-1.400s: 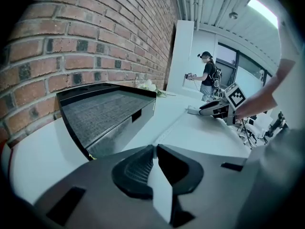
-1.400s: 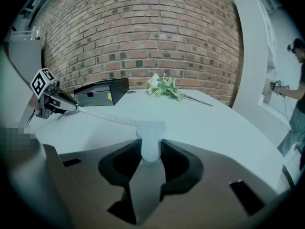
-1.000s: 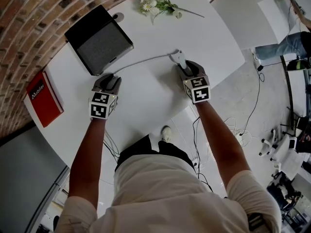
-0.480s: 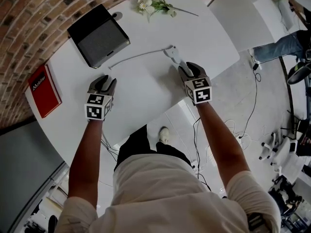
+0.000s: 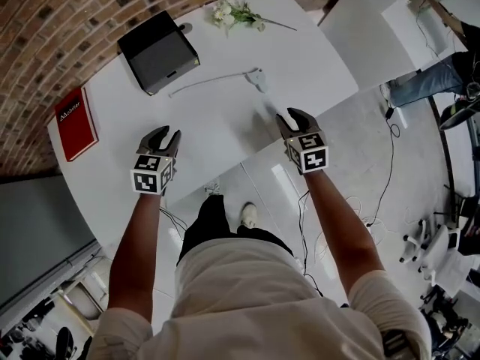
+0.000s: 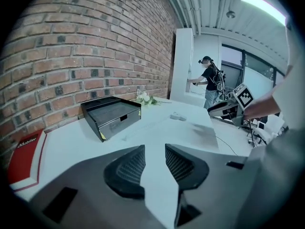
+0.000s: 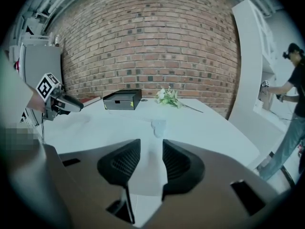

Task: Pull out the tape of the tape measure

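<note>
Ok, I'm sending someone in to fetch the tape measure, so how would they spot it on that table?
Start at the white table beside the brick wall. Right of the black drawer box, on the near side of the white flowers, lies the tape measure. It alone is a small pale case with a thin tape drawn out leftward toward the box.

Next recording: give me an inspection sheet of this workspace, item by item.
Surface: white table, curved near edge.
Job's things: tape measure lies on the table, its tape drawn out; neither gripper touches it.
Clutter: black box, red book, flowers.
Grippers: left gripper open, jaws just closing slightly, nothing between them; right gripper open, empty.
Cables: loose cables on the floor.
Surroundings: brick wall; a person stands beyond the table.
</note>
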A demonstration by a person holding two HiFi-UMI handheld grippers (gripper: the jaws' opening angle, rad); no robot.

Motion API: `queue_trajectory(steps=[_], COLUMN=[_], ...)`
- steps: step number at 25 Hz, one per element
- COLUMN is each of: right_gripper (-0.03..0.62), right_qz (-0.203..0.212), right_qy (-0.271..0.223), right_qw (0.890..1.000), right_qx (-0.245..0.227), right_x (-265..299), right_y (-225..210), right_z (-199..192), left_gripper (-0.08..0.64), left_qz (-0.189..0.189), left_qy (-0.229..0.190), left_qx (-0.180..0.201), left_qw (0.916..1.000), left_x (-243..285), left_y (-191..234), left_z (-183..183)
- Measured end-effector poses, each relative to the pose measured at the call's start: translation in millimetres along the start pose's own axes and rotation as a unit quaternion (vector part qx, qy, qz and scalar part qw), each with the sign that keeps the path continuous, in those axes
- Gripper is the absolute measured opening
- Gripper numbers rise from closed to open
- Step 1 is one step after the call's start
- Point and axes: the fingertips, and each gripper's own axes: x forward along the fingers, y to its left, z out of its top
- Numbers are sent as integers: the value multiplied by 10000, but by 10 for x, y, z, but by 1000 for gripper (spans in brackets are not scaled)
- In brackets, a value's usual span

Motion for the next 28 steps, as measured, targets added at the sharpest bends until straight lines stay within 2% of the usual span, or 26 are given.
queue_trajectory(steps=[6,12,13,18,19,21,28], right_gripper=[144,119,98,52,45,21,5], right_qz=[183,361,394,488,521,615,935], right_qy=[-171,-453,-501,-794,-853,-921,-1073], right_qw=[9997,9983,9980,9956,9949,9937,9896], right_qx=[70,9,2,-87,-105,-153,-206], right_x=[-486,-952,-1039,-1507,-1599,-1786,-2335], right_y=[136,317,349,496,532,615,899], right_z=[-55,-42,-36,55,74,88,77], left_gripper=[117,95,89,57,20,-3,-5], left_qz=[77,64,44,-261,-326,-452,-1083], left_qy=[-176,-439,-489,-691,-711,-708,-746], left_qx=[-201,-384,-410,-514,-500,-451,-413], left_qw=[9996,9983,9980,9959,9957,9954,9905], left_x=[-412,-780,-833,-1085,-1141,-1249,-1628], left_y=[-354,-764,-846,-1317,-1417,-1623,-2297], left_z=[-58,-29,-16,65,77,89,95])
